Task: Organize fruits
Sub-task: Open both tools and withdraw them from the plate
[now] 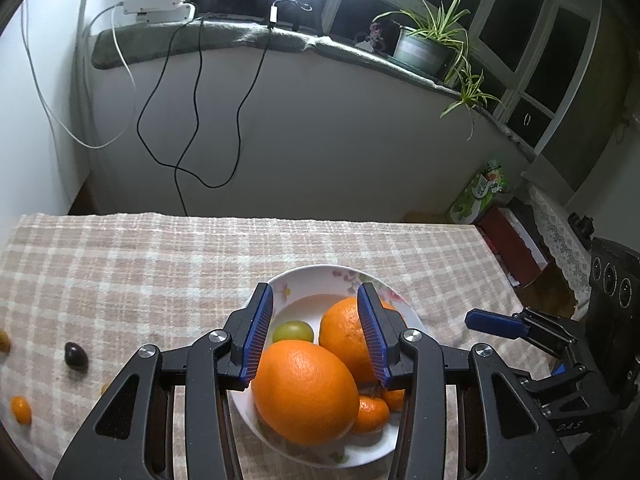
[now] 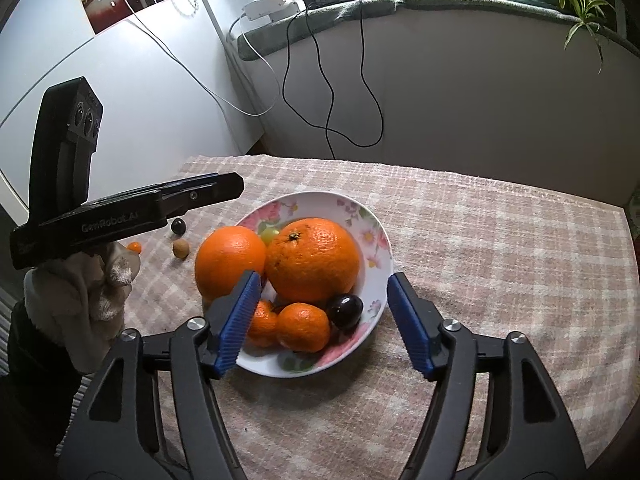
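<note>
Checked beige cloth (image 2: 500,264) covered the table, with a white wall and a grey padded sill behind it, cables hanging down the wall, and a potted plant (image 1: 424,50) on the sill at the right.

From the left wrist view, going left to right: a brownish fruit (image 1: 4,340) was cut off by the frame edge, a dark plum-like fruit (image 1: 76,356) and a kumquat (image 1: 21,410) lay loose on the cloth, and another orange speck near the gripper arm was mostly hidden. The left gripper (image 1: 316,336) hung over the floral bowl (image 1: 320,276) with its blue pads spread apart and nothing between them touching either pad. Its frame covered the bowl's near rim. Inside sat a green grape (image 1: 293,331), partly behind the near orange (image 1: 306,392), and the far orange (image 1: 346,340) was half covered by the right finger. Two mandarins (image 1: 372,414) peeked out below.

From the right wrist view, the right gripper (image 2: 320,320) stood wide open just short of the bowl, holding nothing. A dark fruit (image 2: 345,311) rested in the bowl beside the mandarins. A gloved hand (image 2: 92,292) held the left gripper, whose pads were hidden side-on.
</note>
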`<state>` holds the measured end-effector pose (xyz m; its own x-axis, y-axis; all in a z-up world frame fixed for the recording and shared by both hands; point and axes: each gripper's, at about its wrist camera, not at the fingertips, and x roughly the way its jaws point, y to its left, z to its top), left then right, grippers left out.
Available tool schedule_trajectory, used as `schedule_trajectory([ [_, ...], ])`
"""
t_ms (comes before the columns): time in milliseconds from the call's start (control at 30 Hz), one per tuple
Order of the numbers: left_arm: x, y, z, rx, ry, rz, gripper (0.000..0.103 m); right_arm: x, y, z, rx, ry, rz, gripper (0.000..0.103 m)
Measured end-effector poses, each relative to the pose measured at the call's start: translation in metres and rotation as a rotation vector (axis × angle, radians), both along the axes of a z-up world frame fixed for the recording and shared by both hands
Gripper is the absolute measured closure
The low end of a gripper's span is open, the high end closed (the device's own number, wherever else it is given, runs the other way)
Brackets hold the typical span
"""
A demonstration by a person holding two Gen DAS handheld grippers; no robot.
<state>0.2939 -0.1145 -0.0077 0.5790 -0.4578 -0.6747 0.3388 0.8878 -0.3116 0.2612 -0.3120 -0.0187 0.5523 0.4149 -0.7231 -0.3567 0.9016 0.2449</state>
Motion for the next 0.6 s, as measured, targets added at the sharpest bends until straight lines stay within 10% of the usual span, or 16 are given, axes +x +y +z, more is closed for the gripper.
schedule_trajectory([
  [600,-0.058,0.012,0.033,0.044,-0.159,0.024,0.03,-0.026,0.015,0.016,-0.053,-0.06,0.018,0.024],
])
